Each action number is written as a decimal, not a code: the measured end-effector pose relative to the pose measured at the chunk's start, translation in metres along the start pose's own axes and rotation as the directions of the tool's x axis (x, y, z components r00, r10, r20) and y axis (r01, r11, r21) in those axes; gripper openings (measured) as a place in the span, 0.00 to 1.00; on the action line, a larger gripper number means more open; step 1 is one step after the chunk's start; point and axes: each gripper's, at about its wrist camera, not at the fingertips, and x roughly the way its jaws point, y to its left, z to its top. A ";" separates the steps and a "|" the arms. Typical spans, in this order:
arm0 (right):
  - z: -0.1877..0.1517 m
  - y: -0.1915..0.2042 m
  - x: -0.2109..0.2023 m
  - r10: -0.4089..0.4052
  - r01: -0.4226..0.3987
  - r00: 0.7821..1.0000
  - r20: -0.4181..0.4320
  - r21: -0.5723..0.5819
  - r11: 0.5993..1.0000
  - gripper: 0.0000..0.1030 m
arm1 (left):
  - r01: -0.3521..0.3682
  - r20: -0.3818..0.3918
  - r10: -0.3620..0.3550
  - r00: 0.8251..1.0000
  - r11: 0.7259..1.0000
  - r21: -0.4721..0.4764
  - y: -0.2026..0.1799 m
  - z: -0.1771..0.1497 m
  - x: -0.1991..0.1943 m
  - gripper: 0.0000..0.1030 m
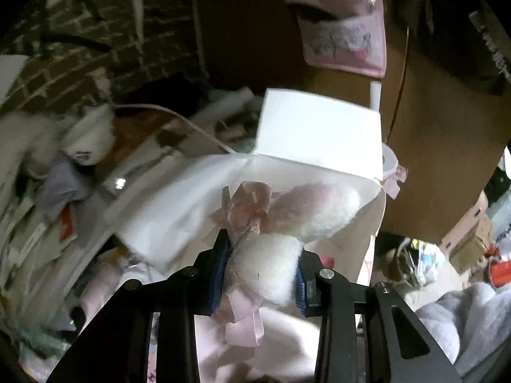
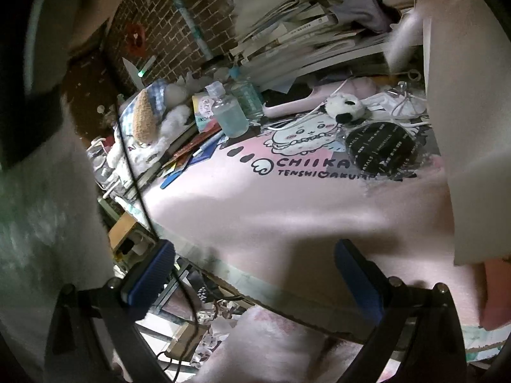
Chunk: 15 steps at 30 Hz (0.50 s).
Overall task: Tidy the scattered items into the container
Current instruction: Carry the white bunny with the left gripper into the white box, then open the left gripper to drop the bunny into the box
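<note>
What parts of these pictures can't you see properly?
- Left wrist view: the fluffy white toy with the pink bow is partly hidden by the left tool that pinches it.
- Left wrist view: the inside of the white bag is hidden by its own wall.
- Right wrist view: the pink mat's lettering is partly covered by a black round pouch.

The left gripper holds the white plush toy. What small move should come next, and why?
Probably carry the white plush toy forward over the white bag and release it: the left gripper is shut on it, just short of the bag.
</note>
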 end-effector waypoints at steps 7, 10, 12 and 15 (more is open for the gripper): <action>0.000 -0.005 0.002 0.017 -0.017 1.000 0.005 -0.002 1.000 0.97 | 0.015 -0.179 -0.008 0.984 0.999 0.041 -0.010 0.011 0.058 0.29; -0.001 -0.007 0.003 0.023 -0.023 1.000 0.006 -0.004 1.000 0.97 | 0.004 -0.212 0.007 0.977 0.999 0.050 -0.013 0.012 0.070 0.31; -0.001 -0.007 0.003 0.027 -0.027 1.000 0.006 -0.005 1.000 0.97 | -0.004 -0.230 0.017 0.973 0.998 0.056 -0.014 0.012 0.075 0.33; -0.001 -0.007 0.003 0.026 -0.026 1.000 0.006 -0.005 1.000 0.97 | -0.022 -0.248 0.040 0.968 0.997 0.074 -0.016 0.010 0.079 0.42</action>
